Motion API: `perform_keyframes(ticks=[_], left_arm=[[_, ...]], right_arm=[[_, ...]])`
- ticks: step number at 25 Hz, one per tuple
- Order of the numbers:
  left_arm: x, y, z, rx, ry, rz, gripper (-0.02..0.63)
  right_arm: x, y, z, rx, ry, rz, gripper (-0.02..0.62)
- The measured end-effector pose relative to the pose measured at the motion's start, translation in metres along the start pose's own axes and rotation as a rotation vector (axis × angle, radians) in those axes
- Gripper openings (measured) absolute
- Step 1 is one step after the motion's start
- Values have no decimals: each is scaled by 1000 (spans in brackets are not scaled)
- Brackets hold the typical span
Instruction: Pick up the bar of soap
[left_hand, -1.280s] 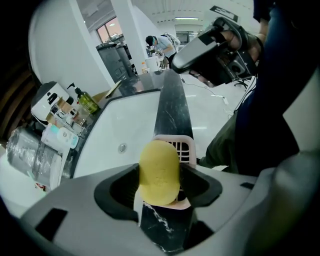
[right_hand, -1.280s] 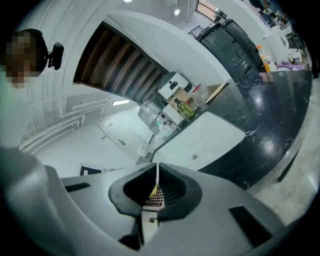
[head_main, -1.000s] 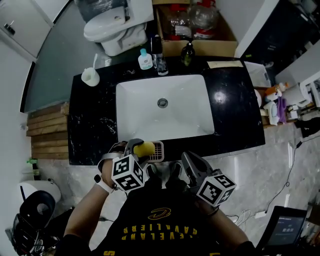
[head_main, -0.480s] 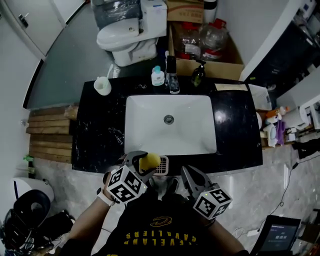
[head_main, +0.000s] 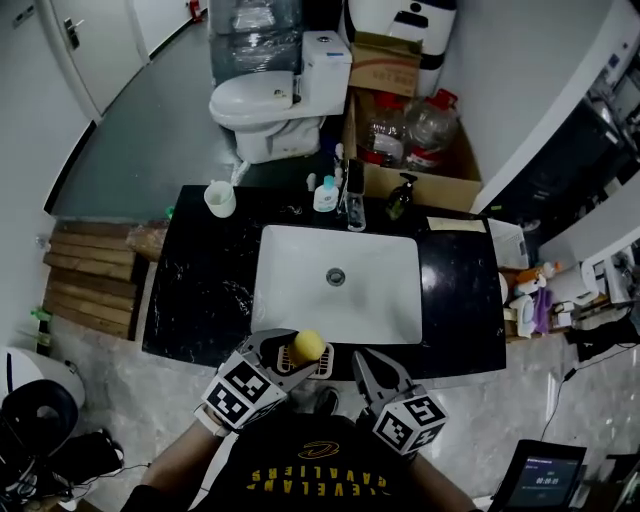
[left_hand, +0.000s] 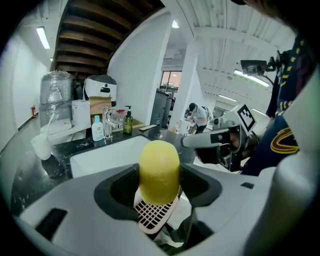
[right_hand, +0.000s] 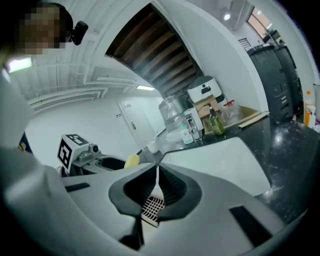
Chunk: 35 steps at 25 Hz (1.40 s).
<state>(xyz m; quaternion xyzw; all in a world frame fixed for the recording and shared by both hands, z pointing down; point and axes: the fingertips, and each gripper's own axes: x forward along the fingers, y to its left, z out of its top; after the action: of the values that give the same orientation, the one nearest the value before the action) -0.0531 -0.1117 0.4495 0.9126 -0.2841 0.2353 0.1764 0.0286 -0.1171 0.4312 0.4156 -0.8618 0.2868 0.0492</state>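
While the left gripper (head_main: 300, 346) grips the yellow bar of soap (head_main: 307, 343) by its sides between both jaws, the bar sits over the front edge of the black counter (head_main: 195, 290). It is above the pale gridded soap dish (head_main: 324, 364), which lies there in front of the white sink (head_main: 300, 275). Just to the right, near the same front edge, the right gripper (head_main: 360, 362) has its jaws pressed together at the tips with nothing between them, and bottles (head_main: 340, 195) stand along the counter's back edge.
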Motion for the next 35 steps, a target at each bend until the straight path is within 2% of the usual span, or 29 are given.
perform_keyframes(ticks=[5,12,20,24,29,35], left_arm=[[-12,-1,19,-94,-88,-26,265],[-32,3,53,-229,-272,-84,265],[-60,18,87,-473,-517,-175,265],[-69,18,102,-491,-557,-191,265],[-77,15,111,-511,-592,-201,265],[-86,17,118,-554,-644,-218,265]], right_arm=[[7,9,14,-68,-6,20,25],[12,25,29,-189,-32,51,25],[12,38,40,-309,-67,51,25],[13,52,58,-391,-113,90,25],[14,77,79,-412,-153,174,25],[8,96,92,-474,-217,178,26]])
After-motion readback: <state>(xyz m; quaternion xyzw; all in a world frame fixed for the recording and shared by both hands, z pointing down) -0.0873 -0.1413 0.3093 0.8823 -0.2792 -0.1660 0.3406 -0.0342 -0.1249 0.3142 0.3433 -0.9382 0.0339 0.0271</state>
